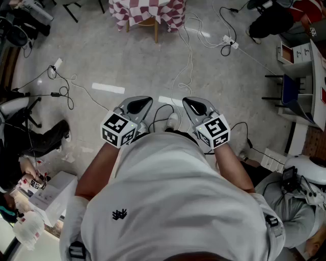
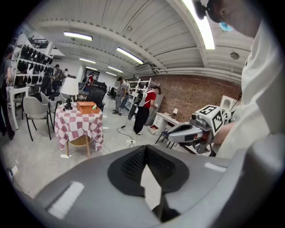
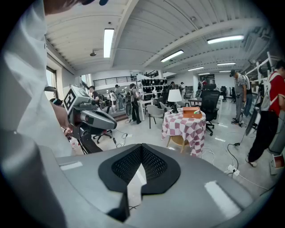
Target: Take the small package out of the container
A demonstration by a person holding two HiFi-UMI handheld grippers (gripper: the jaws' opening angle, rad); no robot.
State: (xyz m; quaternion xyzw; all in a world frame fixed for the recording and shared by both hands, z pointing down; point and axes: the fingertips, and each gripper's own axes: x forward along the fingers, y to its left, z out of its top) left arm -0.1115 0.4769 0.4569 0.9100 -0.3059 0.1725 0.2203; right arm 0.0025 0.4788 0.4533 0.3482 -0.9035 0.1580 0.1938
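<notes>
Checked-cloth table (image 3: pixel 185 127) carries an orange box (image 3: pixel 192 111) and a lamp (image 3: pixel 175 95)

**Workshop under strip lights**

We see a grey floor (image 1: pixel 132 66) strewn with cables (image 1: pixel 191 41), a small table (image 3: pixel 185 124) in checked cloth bearing a lamp (image 3: pixel 174 95), a brick wall (image 2: pixel 191 93) and strip lights (image 2: pixel 78 35) overhead.

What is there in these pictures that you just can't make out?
- Orange box contents, both gripper views: too far and small; no package discernible.
- Checked table, head view: cut by the top edge, tabletop unseen.
- Person's legs, head view: hidden by the white shirt.
</notes>
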